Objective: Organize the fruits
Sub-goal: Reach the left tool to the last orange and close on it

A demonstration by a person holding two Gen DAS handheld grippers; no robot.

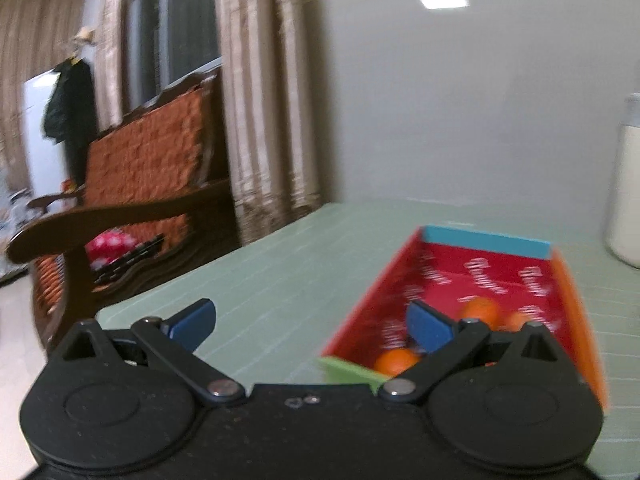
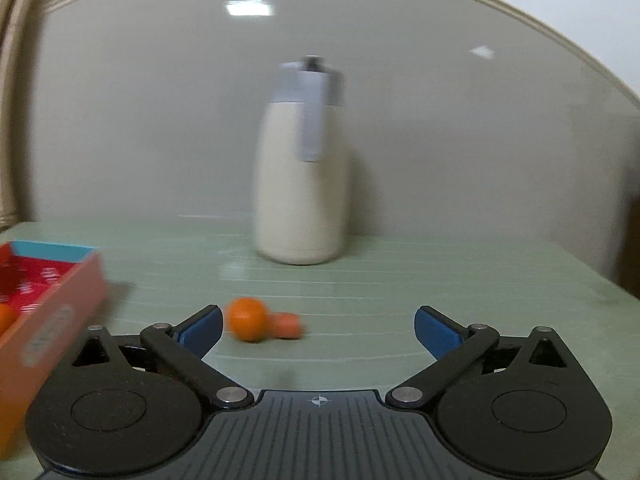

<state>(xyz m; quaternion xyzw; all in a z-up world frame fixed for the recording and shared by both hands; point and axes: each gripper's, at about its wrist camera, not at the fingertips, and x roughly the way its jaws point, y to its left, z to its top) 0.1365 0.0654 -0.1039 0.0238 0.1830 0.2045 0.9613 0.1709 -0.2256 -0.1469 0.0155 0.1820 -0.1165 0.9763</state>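
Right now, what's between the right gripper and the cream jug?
In the right wrist view, the orange lies on the green table between the open right gripper and the cream jug.

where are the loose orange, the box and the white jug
loose orange (image 2: 246,319), right wrist view, middle of its skin
box (image 1: 488,241), left wrist view, blue far wall
white jug (image 2: 298,200), right wrist view, middle of its body
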